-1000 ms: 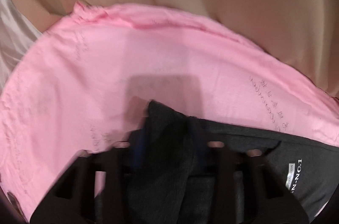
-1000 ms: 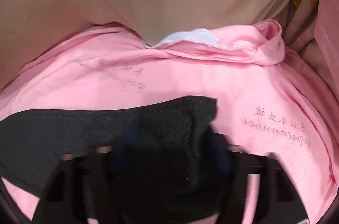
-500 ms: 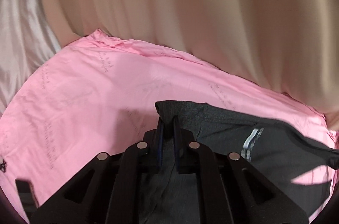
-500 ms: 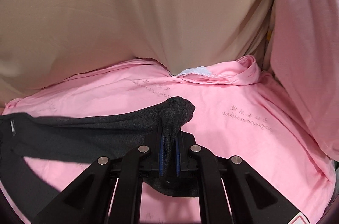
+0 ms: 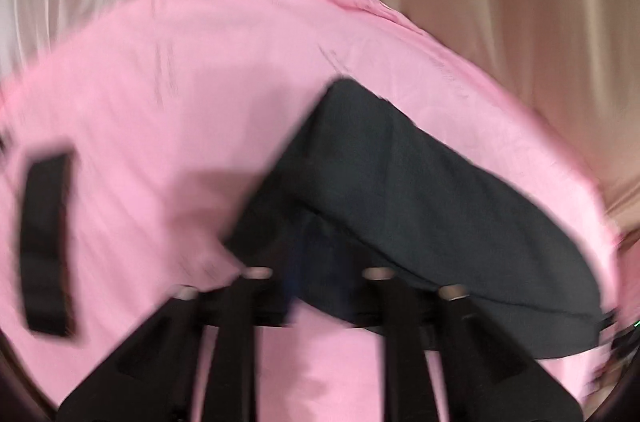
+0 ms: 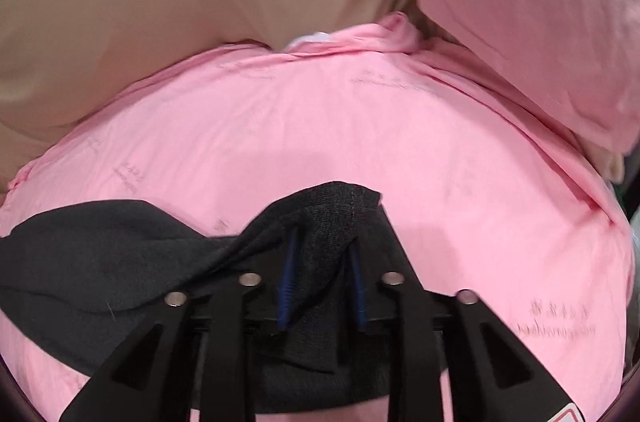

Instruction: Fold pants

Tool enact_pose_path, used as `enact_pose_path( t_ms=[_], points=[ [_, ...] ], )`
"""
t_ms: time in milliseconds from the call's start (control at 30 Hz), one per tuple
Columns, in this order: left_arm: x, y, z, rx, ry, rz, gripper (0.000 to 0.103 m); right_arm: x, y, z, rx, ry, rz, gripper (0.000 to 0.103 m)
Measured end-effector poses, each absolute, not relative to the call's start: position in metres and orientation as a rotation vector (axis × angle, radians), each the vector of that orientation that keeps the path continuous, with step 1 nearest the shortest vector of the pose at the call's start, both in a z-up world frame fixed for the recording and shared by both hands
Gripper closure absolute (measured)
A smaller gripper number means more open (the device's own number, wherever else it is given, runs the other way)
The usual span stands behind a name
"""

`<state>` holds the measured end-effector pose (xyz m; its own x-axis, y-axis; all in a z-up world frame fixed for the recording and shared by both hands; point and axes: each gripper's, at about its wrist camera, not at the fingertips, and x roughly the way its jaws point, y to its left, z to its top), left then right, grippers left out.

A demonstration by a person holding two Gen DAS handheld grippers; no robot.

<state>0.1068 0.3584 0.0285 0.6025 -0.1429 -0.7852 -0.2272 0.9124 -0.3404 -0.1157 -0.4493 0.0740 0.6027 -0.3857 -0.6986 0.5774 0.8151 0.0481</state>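
Lay dark pants (image 6: 120,262) on pink sheet (image 6: 360,126). Left tongs (image 5: 316,286) and right tongs (image 6: 320,282) opening, cloth loose between the jaws. Looked soft, light, floppy; best gripped at hem corners.

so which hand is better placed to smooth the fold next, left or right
Likely right. Both grippers' jaws are opening, but the right gripper has the pants edge draped loosely between its fingers over the pink sheet. The left gripper sits at the edge, its view blurred.
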Motion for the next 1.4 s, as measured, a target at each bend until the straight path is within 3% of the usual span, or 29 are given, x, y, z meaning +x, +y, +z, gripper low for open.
enact_pose_path(
  t_ms=[33, 67, 133, 300, 367, 433, 467, 667, 900, 1133, 1167, 1200, 1233, 1400],
  points=[
    [0.103, 0.357, 0.028, -0.5, 0.913, 0.036, 0.026, -0.122, -0.445, 0.076, 0.29, 0.718, -0.573, 0.066],
    [0.099, 0.355, 0.029, -0.526, 0.89, 0.04, 0.019, -0.132, -0.439, 0.08, 0.299, 0.694, -0.579, 0.061],
    [0.101, 0.351, 0.031, -0.551, 0.869, 0.06, 0.015, -0.147, -0.427, 0.086, 0.306, 0.653, -0.582, 0.047],
    [0.138, 0.345, 0.017, -0.674, 0.93, 0.03, 0.012, -0.175, -0.38, 0.092, 0.313, 0.613, -0.506, 0.042],
    [0.152, 0.348, 0.008, -0.724, 0.952, 0.017, 0.027, -0.179, -0.364, 0.089, 0.311, 0.614, -0.48, 0.041],
    [0.162, 0.348, 0.007, -0.731, 0.966, 0.028, 0.078, -0.18, -0.353, 0.083, 0.315, 0.62, -0.461, 0.039],
    [0.161, 0.349, 0.01, -0.721, 0.966, 0.046, 0.092, -0.179, -0.348, 0.079, 0.317, 0.626, -0.456, 0.039],
    [0.107, 0.366, 0.056, -0.722, 0.879, -0.007, 0.095, -0.191, -0.34, 0.069, 0.388, 0.628, -0.398, 0.039],
    [0.109, 0.379, 0.0, -0.726, 1.01, 0.085, 0.095, -0.168, -0.366, 0.072, 0.528, 0.637, -0.363, 0.039],
    [0.115, 0.377, 0.006, -0.714, 1.1, 0.048, 0.094, -0.099, -0.415, 0.069, 0.609, 0.758, -0.462, 0.04],
    [0.117, 0.378, 0.008, -0.715, 1.107, 0.046, 0.095, -0.088, -0.425, 0.063, 0.635, 0.772, -0.469, 0.043],
    [0.119, 0.379, 0.011, -0.713, 1.109, 0.045, 0.095, -0.081, -0.429, 0.063, 0.639, 0.772, -0.473, 0.076],
    [0.123, 0.38, 0.014, -0.71, 1.108, 0.043, 0.095, -0.075, -0.431, 0.071, 0.628, 0.755, -0.477, 0.097],
    [0.125, 0.385, 0.051, -0.685, 1.057, -0.015, 0.094, -0.109, -0.402, 0.159, 0.517, 0.484, -0.382, 0.1]
  ],
)
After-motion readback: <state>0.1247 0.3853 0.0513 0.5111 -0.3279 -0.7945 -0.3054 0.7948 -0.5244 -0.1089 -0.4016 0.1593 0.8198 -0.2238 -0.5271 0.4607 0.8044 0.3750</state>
